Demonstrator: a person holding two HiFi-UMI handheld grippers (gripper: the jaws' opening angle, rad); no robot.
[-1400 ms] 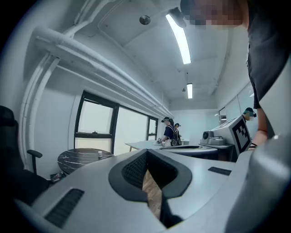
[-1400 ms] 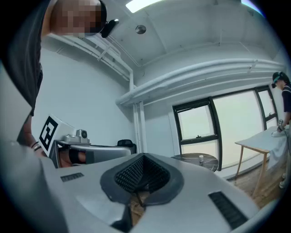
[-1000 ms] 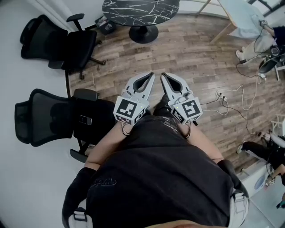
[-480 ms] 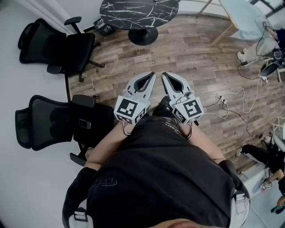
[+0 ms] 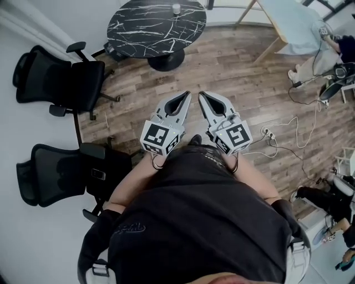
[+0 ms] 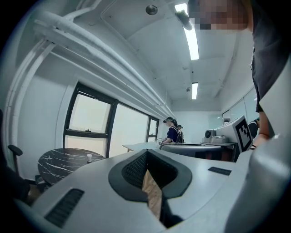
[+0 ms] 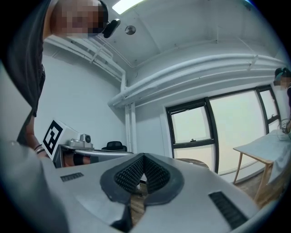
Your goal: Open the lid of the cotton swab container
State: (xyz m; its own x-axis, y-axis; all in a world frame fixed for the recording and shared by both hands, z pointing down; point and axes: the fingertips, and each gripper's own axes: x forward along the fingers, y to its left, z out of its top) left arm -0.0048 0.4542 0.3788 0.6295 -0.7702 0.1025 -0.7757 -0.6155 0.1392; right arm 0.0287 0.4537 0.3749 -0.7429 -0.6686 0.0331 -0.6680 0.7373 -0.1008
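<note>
Closer now, the marble counter (image 5: 138, 28) carries a small container (image 5: 176, 8) ahead of the claws. Both the left claw (image 5: 186, 95) and right claw (image 5: 203, 94) are clenched, empty.

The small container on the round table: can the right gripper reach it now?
Probably not: the container stands well beyond the right gripper, across the wooden floor; nothing blocks the way.

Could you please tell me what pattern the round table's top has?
Black with white marble-like veining; the round table shows best in the head view.
</note>
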